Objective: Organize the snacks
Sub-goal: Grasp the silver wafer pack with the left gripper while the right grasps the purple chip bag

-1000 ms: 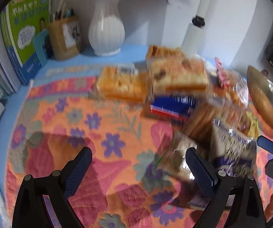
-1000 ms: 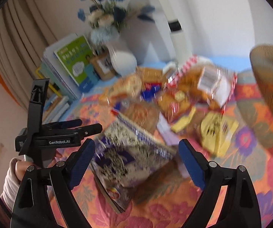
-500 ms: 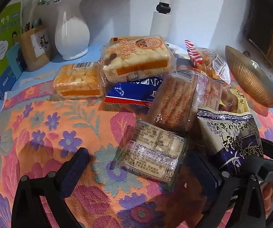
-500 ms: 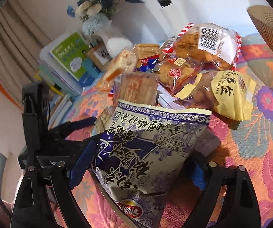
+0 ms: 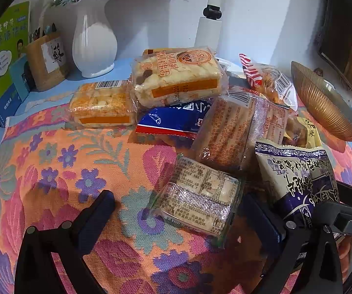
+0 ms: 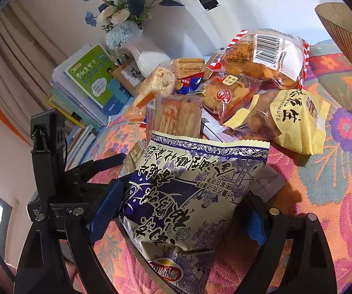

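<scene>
Snacks lie heaped on a flowered cloth (image 5: 53, 161), and each camera gets its own part of them. From the left wrist, the left gripper (image 5: 176, 214) has just been widening its jaws; they stand spread on either side of a clear-wrapped cake (image 5: 198, 203), with no pad pressing on it. Behind it are two orange-banded cake packs (image 5: 176, 78), a blue wrapper (image 5: 173, 120) and a white vase (image 5: 94, 46). Only the right wrist view shows the purple-and-cream chip bag (image 6: 188, 196) face on, between the blue pads of the right gripper (image 6: 178, 216); both pads seem to touch the bag's sides, though the right one is half hidden, so a real grip I cannot tell. That view also shows a yellow peanut bag (image 6: 296, 117) and a red-striped pastry bag (image 6: 264, 56)
</scene>
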